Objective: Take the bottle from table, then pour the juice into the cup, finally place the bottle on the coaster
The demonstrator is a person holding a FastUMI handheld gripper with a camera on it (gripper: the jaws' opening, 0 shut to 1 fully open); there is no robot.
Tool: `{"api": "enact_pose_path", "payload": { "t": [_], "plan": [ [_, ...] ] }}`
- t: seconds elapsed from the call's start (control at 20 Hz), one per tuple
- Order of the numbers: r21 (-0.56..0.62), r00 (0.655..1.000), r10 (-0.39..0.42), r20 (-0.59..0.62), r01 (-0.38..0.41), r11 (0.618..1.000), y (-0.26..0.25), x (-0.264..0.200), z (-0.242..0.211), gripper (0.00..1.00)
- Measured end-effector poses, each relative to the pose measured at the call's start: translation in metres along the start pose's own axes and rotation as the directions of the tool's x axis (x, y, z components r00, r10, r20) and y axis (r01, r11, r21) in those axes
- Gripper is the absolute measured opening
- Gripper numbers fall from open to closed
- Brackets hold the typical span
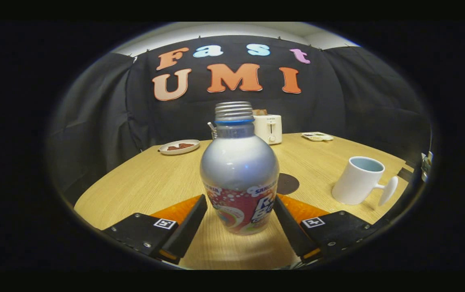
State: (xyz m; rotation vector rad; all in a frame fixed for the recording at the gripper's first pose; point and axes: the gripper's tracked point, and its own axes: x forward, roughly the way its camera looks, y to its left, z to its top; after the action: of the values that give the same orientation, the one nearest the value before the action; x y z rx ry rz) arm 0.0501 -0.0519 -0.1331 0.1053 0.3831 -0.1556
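A staged booth set up like a home breakfast table, not a real kitchen. Black cloth (358,97) hangs as walls on all sides, with a pale wall (232,30) showing above it. A light wooden table (143,182) holds household things: a white toaster (268,128) at the far edge, a plate (179,147) with food beside it, a small dish (317,136), a white cup (360,180), a dark round coaster (288,183) and an uncapped bottle (239,170). The bottle stands between the spread fingers of the gripper (240,217).
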Motion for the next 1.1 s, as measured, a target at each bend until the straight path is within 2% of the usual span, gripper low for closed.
{"api": "enact_pose_path", "payload": {
  "t": [0.15,0.2,0.4,0.8,0.95,1.1],
  "plan": [
    [0.044,0.999,0.041,0.014,-0.041,0.998,0.009,0.000,0.006,0.80],
    [0.048,0.999,0.051,0.019,-0.052,0.998,0.011,-0.001,0.006,0.79],
    [0.045,0.999,0.010,0.043,-0.011,0.999,0.001,-0.006,0.017,0.78],
    [0.262,0.995,-0.027,0.092,0.002,0.965,-0.019,-0.009,0.043,0.78],
    [0.333,0.997,-0.027,0.075,0.001,0.943,-0.025,-0.007,0.043,0.78],
    [0.437,0.996,-0.017,0.087,-0.023,0.899,-0.030,-0.006,0.052,0.78]
  ]
}}
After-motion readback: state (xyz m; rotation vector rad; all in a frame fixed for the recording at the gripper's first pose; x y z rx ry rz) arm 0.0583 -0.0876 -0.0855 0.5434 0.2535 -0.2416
